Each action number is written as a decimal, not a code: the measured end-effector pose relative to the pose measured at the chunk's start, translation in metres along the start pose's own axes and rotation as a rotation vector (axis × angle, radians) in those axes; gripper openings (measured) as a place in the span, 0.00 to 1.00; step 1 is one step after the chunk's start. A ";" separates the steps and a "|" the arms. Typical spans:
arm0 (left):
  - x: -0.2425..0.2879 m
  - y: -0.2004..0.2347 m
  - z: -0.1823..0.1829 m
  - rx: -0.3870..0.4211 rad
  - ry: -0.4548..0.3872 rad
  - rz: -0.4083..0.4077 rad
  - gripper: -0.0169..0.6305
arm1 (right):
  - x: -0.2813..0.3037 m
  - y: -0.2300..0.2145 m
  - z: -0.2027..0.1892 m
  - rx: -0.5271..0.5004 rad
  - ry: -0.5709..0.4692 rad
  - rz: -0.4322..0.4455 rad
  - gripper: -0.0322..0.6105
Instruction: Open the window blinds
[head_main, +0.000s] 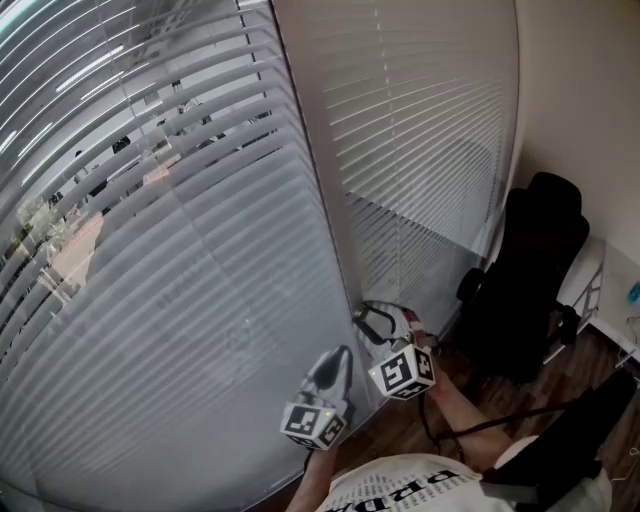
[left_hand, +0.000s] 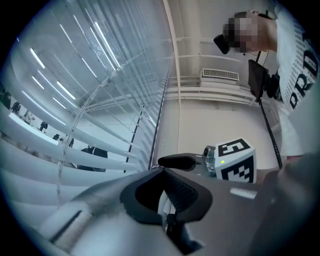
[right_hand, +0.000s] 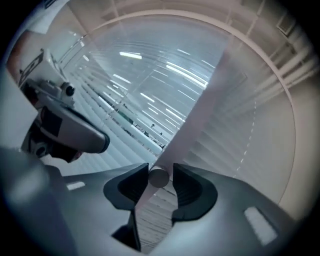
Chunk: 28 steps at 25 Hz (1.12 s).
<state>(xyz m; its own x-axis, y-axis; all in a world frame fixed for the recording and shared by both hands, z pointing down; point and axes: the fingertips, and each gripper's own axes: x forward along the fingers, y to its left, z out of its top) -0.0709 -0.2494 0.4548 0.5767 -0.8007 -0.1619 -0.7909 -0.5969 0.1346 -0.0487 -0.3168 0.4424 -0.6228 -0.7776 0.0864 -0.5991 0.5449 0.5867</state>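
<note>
right gripper's jaws stand apart round the tilt wand tip (no pinch), beside the blinds; left gripper's jaws are together. any twist now would likely slip off, leaving slats shut.

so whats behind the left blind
Through the gaps between the slats of the left blind an outdoor scene shows: what look like vehicles and greenery. Lower down the slats overlap and cover whatever lies behind.
</note>
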 end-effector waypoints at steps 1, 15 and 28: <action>0.000 -0.001 0.000 0.000 0.001 -0.001 0.01 | 0.001 0.001 -0.001 -0.052 0.010 -0.005 0.30; -0.001 0.001 -0.002 -0.005 0.005 0.007 0.01 | 0.000 0.002 -0.003 0.027 -0.002 -0.017 0.26; 0.000 0.001 -0.001 -0.008 0.008 0.003 0.01 | -0.001 -0.006 -0.004 0.377 -0.040 -0.001 0.26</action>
<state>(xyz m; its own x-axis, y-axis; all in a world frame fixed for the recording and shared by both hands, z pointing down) -0.0717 -0.2502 0.4557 0.5760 -0.8029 -0.1536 -0.7911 -0.5948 0.1425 -0.0424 -0.3204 0.4425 -0.6370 -0.7693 0.0498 -0.7380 0.6272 0.2488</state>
